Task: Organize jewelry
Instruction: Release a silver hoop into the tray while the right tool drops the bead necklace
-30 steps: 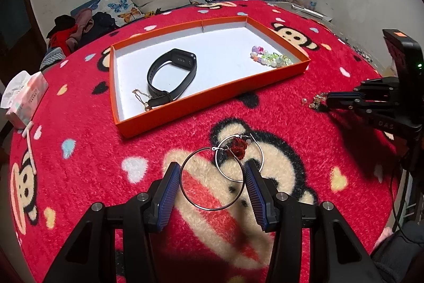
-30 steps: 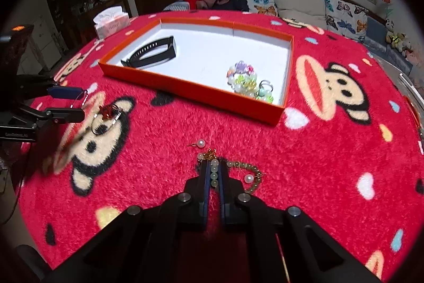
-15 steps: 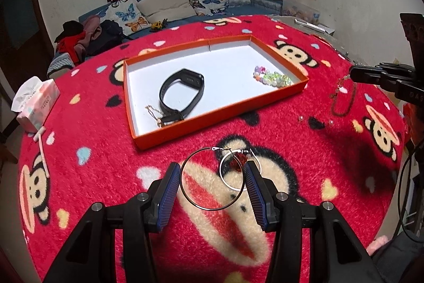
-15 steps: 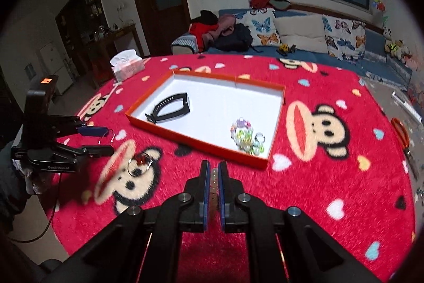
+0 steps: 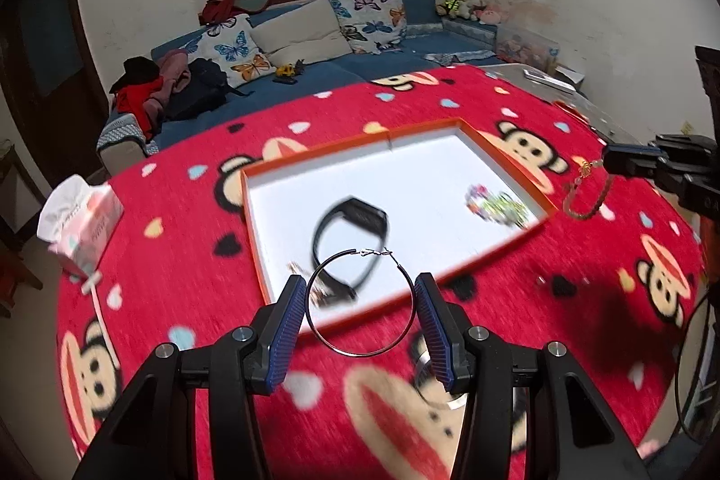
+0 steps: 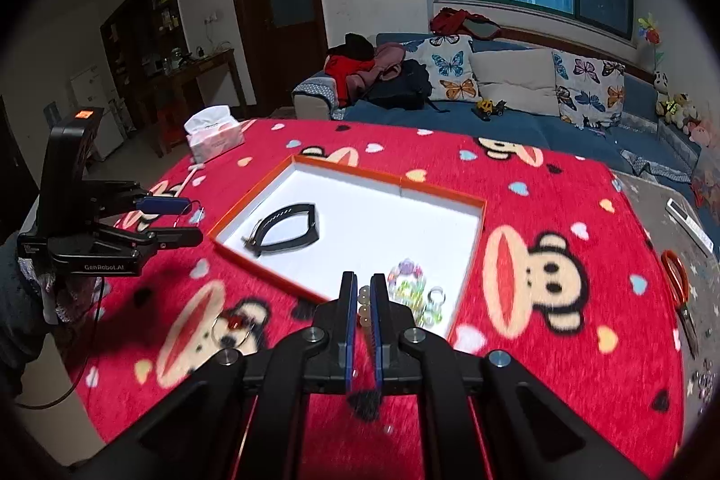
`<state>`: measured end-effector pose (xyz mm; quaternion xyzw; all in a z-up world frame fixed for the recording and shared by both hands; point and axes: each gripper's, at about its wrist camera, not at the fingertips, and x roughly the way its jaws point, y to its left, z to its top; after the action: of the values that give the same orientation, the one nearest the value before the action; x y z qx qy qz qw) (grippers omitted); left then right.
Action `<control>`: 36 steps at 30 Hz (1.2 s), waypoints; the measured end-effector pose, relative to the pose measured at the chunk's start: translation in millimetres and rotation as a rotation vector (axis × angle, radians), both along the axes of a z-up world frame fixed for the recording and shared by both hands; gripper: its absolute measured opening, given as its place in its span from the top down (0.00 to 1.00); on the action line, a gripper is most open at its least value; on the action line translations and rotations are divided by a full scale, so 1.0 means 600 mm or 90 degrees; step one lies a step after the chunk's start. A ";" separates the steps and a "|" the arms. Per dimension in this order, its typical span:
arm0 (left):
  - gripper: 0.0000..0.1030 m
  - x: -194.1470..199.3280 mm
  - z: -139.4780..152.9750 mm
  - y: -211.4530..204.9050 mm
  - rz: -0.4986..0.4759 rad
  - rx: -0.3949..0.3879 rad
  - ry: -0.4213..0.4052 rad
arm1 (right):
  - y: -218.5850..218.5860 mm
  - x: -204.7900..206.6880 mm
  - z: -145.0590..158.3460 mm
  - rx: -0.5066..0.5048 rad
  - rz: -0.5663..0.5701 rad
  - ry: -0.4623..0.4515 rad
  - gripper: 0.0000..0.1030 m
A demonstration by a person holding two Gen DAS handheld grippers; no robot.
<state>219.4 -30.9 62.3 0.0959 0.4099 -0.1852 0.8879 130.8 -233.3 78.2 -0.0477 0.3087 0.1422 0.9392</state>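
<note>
My left gripper (image 5: pixel 360 316) grips a large hoop earring (image 5: pixel 360 302) by its sides, pads pressing the rim so the ring stands upright above the near edge of the orange tray (image 5: pixel 504 250); I judge this suits lowering it in. My right gripper (image 6: pixel 364 302) is clenched on a beaded bracelet (image 5: pixel 585 196), which dangles beside the tray's right corner. In the tray lie a black band (image 5: pixel 351 241) and coloured beads (image 5: pixel 495 205). A second hoop (image 6: pixel 231 327) rests on the red cloth (image 6: pixel 562 367). Motion blur smears a small item near the band; I cannot identify it.
</note>
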 end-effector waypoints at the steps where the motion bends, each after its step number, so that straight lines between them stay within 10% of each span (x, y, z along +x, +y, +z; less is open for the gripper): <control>1: 0.49 0.015 0.000 -0.002 0.002 0.003 0.000 | 0.000 0.009 0.001 0.002 0.001 0.000 0.92; 16: 0.49 0.227 -0.071 -0.016 0.028 0.025 0.061 | 0.000 0.118 -0.044 0.023 -0.006 0.048 0.92; 36: 0.48 0.341 -0.144 -0.023 0.052 0.026 0.115 | -0.032 0.169 -0.107 0.007 -0.064 0.110 0.92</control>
<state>424.0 -44.5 -24.3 0.0802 0.4953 -0.1482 0.8522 232.2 -252.8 13.9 -0.0141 0.3900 0.1000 0.9153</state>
